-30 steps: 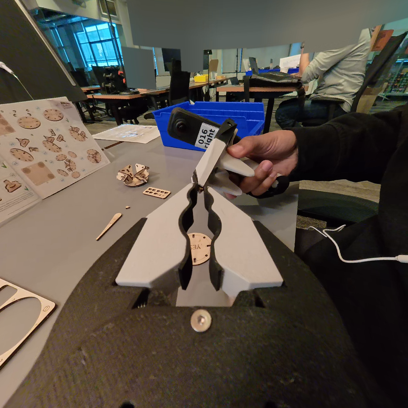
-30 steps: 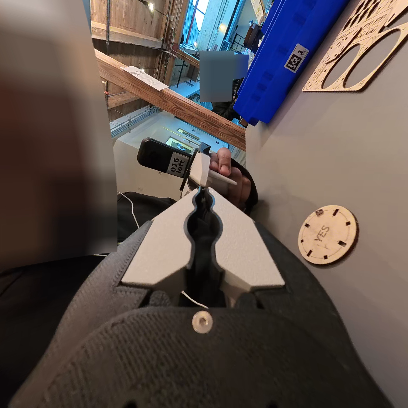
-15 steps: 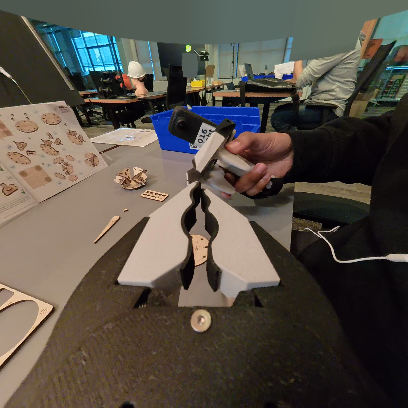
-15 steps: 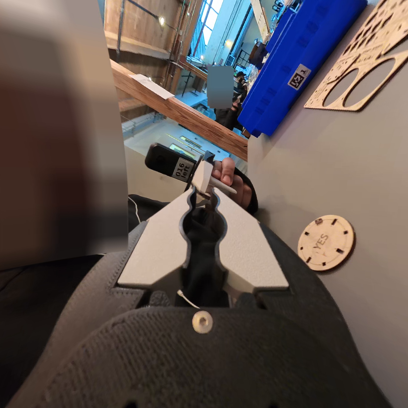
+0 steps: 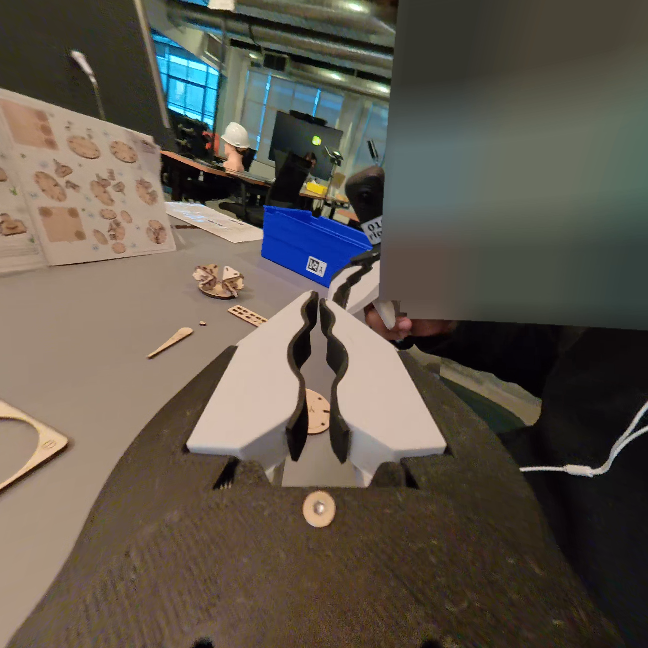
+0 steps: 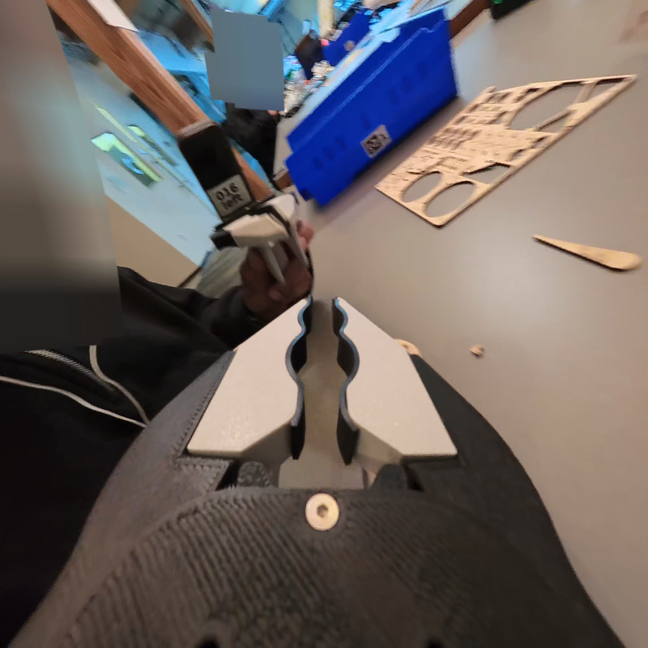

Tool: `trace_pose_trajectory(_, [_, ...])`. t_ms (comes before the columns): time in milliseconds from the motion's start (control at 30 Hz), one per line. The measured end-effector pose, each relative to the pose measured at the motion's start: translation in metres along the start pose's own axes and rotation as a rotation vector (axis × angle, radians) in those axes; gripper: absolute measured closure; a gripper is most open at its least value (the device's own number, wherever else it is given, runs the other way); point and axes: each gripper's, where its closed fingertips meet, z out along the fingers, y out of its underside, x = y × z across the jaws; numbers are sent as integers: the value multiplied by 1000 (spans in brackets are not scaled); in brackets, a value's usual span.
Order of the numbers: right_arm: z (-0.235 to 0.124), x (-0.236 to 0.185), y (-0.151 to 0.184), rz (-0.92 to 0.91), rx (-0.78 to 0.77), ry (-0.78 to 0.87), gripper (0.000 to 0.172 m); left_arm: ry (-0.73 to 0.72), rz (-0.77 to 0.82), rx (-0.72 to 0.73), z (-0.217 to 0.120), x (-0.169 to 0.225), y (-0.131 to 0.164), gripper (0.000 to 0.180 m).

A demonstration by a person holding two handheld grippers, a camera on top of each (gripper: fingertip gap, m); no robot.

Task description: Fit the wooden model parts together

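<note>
Currently both tools hover above the grey worktop (image 5: 87, 333), grasping nothing. Left tool (image 5: 318, 301) is clenched, tips nearly meeting; right tool (image 6: 322, 301) is parted. Below the left tool lies a wooden disc (image 5: 315, 410), untouched. A blue bin (image 5: 305, 242) stands far right.

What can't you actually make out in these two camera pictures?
- Wooden disc, left view: mostly hidden behind the left gripper's fingers.
- Right gripper, left view: its rear is covered by a grey patch.
- Cut-out wooden sheet, right view: motion blur smears its details.
- Ring-shaped wooden frame, left view: cut off by the left edge.
</note>
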Motion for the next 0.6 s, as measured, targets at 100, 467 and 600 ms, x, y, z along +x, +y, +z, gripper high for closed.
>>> trace_pose_trajectory(100, [-11,28,7,-6,-45,142,161,-9,-40,11,-2,-7,-1,180])
trace_pose_trajectory(467, [-1,101,43,-319,-417,518,154,-4,-51,-42,4,-7,9,180])
trace_pose_trajectory(600, [2,101,43,-339,-459,517,159,2,-51,-48,4,-6,10,180])
